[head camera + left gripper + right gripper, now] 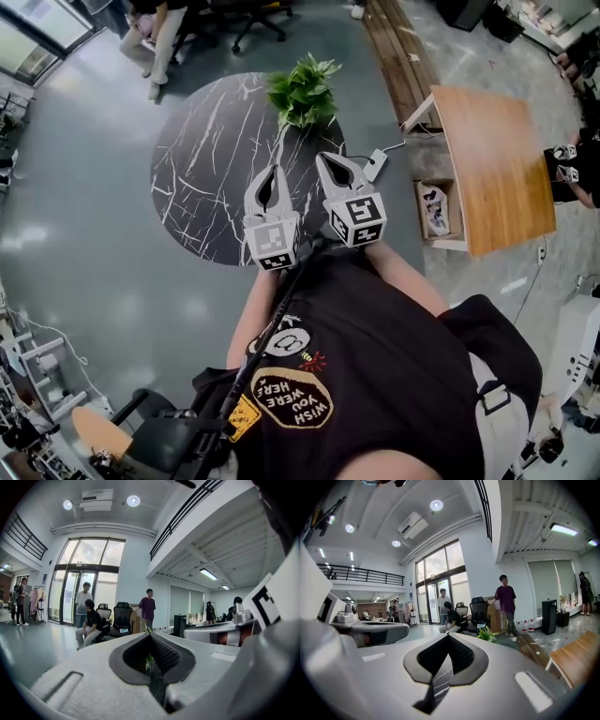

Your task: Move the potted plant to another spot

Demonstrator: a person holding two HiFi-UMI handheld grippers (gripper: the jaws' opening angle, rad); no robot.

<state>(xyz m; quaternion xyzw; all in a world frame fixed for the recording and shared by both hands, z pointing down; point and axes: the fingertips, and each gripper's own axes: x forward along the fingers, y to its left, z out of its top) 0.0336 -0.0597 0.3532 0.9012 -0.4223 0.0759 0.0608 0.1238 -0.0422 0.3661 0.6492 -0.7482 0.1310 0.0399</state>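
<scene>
Both grippers hang over the near half of the round black marble tabletop (202, 178). The potted plant (302, 90) sits across at the far rim, well apart from them. Left gripper (275, 170): jaws pressed together at the tips, nothing between. Right gripper (325, 158): same story, pressed together and empty. From above only the leaves show; the pot is hidden under them. My read is a small plant, probably light but top-heavy with loose soil, so it'll want to stay upright. The leaves are soft and would tear or slip, so they're no place to grab. Best bet is the pot's wall, one gripper either side, jaws spread first. A glazed pot could be slippery.
</scene>
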